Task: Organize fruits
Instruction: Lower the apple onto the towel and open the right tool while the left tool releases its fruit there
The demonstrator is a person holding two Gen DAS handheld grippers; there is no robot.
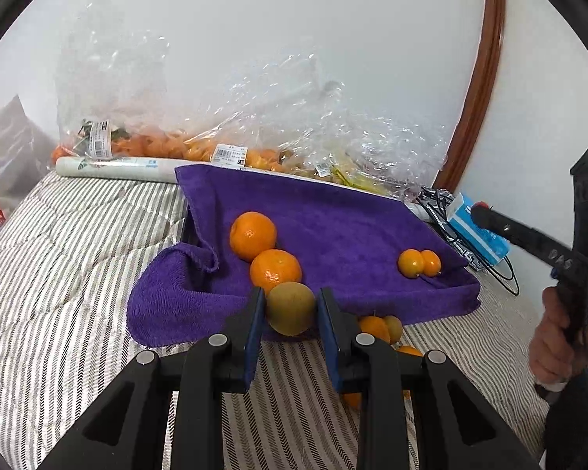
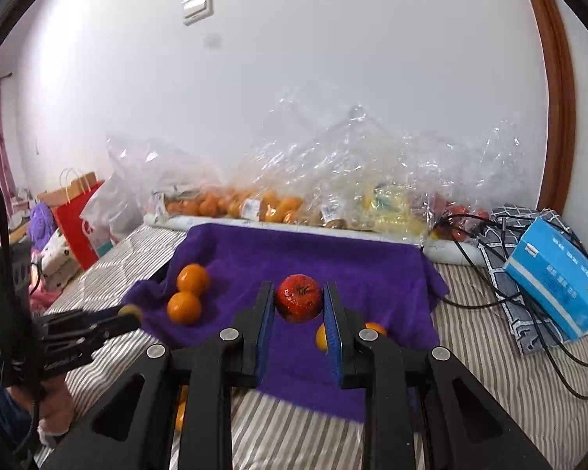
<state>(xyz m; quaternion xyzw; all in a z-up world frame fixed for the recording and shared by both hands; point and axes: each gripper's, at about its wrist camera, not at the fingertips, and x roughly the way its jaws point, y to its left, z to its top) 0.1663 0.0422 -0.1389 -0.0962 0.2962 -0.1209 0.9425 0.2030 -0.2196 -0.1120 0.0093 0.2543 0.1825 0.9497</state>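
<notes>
In the left wrist view, a round green-brown fruit [image 1: 291, 308] is pinched between the blue pads of the left gripper [image 1: 289, 309], at the near edge of a purple towel [image 1: 333, 227] spread on a striped bed cover [image 1: 78, 254]. Two large oranges [image 1: 253, 235] are seen on the towel just beyond the held fruit, toward 11 o'clock, the nearer one touching or almost touching it. Two small orange fruits [image 1: 418, 263] lie side by side on the towel toward 2 o'clock. More small fruit [image 1: 380, 327] is partly hidden behind the right finger, off the towel. Clear plastic bags of fruit [image 1: 215, 145] are piled along the wall at 12 o'clock. At 3 o'clock the right gripper [image 1: 480, 211] is seen, held by a hand [image 1: 560, 337]; its tip is blurred. In the right wrist view, a red apple [image 2: 298, 302] is clamped between the pads of the right gripper [image 2: 298, 305], above the towel [image 2: 333, 258]. The two oranges [image 2: 188, 293] are seen at 10 o'clock and the left gripper [image 2: 129, 313] at 9 o'clock, with the greenish fruit at its tip. A blue box [image 2: 556, 274] lies at 3 o'clock.
</notes>
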